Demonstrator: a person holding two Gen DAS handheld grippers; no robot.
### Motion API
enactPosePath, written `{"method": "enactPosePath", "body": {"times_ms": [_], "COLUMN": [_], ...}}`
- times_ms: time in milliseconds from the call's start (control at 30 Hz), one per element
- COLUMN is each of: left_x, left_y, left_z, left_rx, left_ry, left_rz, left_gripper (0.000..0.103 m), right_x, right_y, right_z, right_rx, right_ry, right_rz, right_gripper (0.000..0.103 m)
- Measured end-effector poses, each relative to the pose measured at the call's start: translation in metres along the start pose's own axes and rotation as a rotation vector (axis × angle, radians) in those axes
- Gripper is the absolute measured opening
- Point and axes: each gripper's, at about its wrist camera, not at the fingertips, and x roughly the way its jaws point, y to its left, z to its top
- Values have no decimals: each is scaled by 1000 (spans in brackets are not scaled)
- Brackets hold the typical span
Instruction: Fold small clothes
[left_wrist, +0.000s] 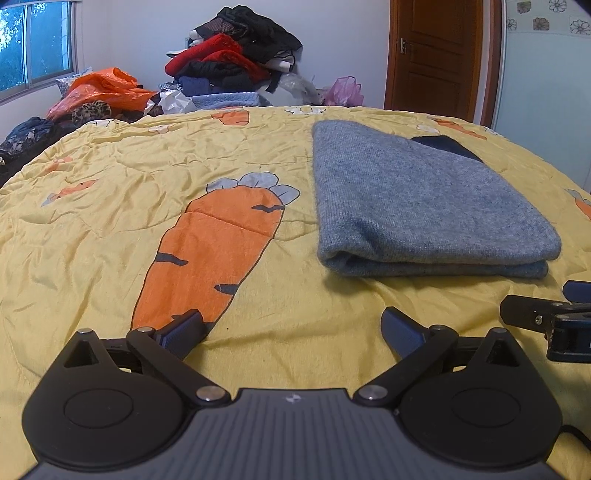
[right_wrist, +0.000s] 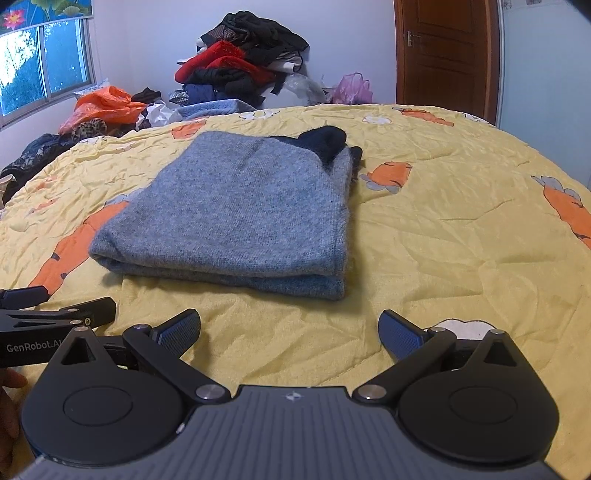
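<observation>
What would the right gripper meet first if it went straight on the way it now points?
Probably the yellow quilt just short of the folded grey sweater; the right gripper tilts downward, open and empty. Depth is unclear.

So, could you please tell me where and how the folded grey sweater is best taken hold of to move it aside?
I would probably grip the folded grey sweater at its thick near edge, coming in low from the near side. The layers stack there into a rounded fold facing both grippers, so the open fingers of the right gripper could likely slide around them without undoing the fold.
</observation>
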Motion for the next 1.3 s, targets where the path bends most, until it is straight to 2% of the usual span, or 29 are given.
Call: {"method": "enactPosePath", "body": {"times_ms": [367, 467, 1300], "left_x": [0, 0, -2], "left_y": [0, 0, -2], "left_z": [0, 0, -1], "left_rx": [-1, -2, -5], "left_ry": [0, -2, -8], "left_rz": [0, 0, 1], "left_gripper": [103, 103, 103], "right_x": [4, 6, 6], "right_y": [8, 12, 9], "right_z": [2, -3, -5], "right_rx": [-40, -90, -83], "right_ry": [20, 6, -14], "right_rz": [-41, -55, -40], "right_gripper": [103, 103, 103]}}
